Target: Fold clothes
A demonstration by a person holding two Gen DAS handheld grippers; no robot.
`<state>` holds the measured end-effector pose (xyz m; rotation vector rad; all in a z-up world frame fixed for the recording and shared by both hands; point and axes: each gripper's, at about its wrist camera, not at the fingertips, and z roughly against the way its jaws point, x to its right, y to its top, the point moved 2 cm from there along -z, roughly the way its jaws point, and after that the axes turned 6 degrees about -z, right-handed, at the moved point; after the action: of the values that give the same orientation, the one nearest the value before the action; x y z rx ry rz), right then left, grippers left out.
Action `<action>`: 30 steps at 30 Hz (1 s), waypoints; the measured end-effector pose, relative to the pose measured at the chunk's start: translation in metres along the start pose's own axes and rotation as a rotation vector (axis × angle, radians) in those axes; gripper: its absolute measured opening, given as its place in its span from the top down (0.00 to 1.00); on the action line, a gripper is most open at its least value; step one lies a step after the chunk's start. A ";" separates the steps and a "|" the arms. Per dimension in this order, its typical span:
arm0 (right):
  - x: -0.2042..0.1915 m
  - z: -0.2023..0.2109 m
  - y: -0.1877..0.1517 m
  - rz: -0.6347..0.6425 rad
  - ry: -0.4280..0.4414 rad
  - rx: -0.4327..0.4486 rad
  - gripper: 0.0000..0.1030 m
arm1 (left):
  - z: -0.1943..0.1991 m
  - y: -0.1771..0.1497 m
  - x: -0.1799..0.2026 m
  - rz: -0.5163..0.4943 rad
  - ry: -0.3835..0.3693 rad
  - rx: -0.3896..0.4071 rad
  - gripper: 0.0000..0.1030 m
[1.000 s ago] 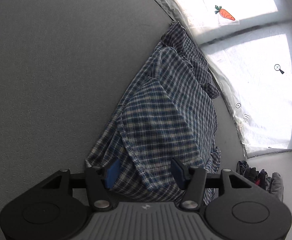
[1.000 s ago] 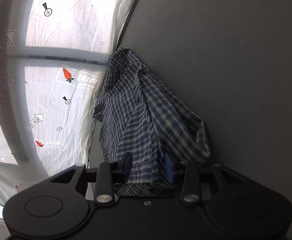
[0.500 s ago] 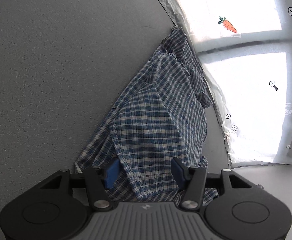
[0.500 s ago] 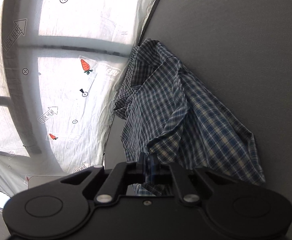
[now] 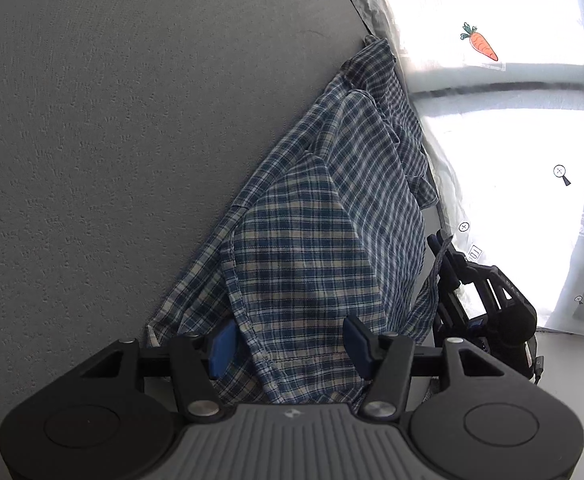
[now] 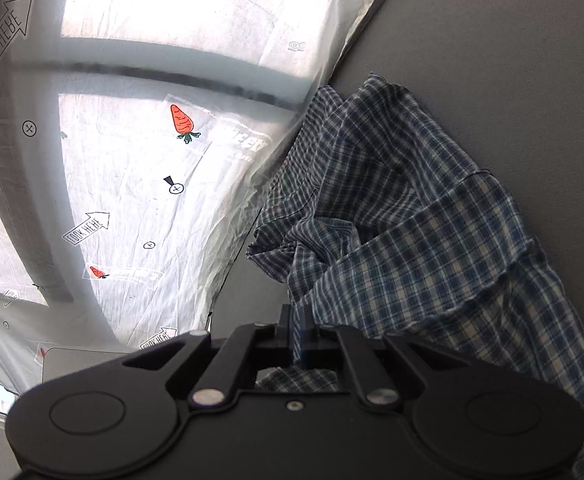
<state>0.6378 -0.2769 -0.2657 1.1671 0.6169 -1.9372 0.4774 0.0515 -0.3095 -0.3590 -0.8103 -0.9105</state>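
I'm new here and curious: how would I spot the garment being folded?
Find the big grey table beside the white printed sheet. Along the table's edge by that sheet lies the rumpled shirt. It is the only cloth with a blue-and-white check; the sheet has carrots.

Blue, navy and white plaid woven cotton shirt (image 5: 315, 240), crumpled and partly folded over itself, lying lengthwise on a grey textured surface, far end at the surface's edge, near hem bunched, one corner lifted.
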 end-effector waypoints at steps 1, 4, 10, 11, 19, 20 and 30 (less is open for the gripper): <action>0.003 -0.005 0.002 -0.009 -0.017 -0.010 0.95 | -0.001 0.000 0.000 0.002 0.001 -0.003 0.44; 0.004 -0.004 0.003 0.001 -0.037 0.009 0.90 | -0.005 0.001 0.000 0.003 0.003 -0.007 0.44; 0.011 0.049 -0.012 0.043 -0.036 0.118 0.79 | -0.008 0.002 0.002 0.009 -0.019 -0.001 0.46; 0.015 0.059 -0.017 0.037 -0.031 0.126 0.78 | -0.007 0.001 0.002 0.011 -0.024 0.002 0.48; 0.065 0.105 -0.071 -0.093 -0.034 0.143 0.78 | -0.004 -0.005 0.002 0.038 -0.038 0.019 0.87; 0.070 0.105 -0.076 -0.115 -0.028 0.140 0.78 | -0.003 -0.004 0.003 0.042 -0.041 0.027 0.89; 0.064 0.110 -0.085 -0.089 -0.021 0.134 0.78 | 0.011 0.040 0.038 0.048 -0.149 0.169 0.97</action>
<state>0.4948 -0.3314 -0.2709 1.2184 0.5430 -2.0911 0.5178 0.0599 -0.2720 -0.2990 -1.0043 -0.7713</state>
